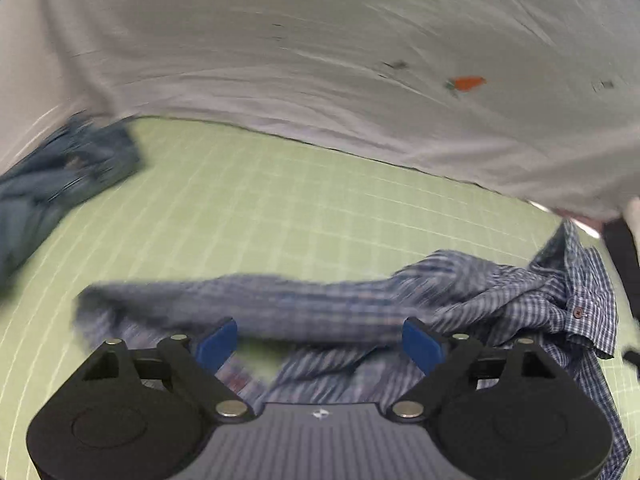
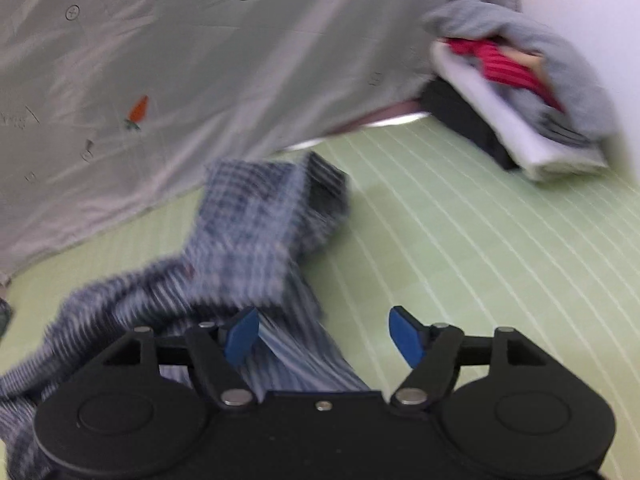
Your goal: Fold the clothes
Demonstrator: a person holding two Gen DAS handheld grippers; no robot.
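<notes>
– Both grippers, left gripper (image 1: 320,344) and right gripper (image 2: 322,334)?
– Jaws apart, gripping nothing; the checked shirt (image 1: 460,292) lies rumpled beneath, toward twelve o'clock.
– Surface?
– Green gridded mat (image 1: 260,208); white carrot-print sheet (image 1: 320,60) beyond.

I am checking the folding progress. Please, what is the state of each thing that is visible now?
Checked shirt: crumpled, unfolded, on the green mat.
Left tongs: open, holding nothing.
Right tongs: open, holding nothing.
Denim garment: rumpled, at the mat's edge.
Clothes pile: stacked, roughly folded.
</notes>
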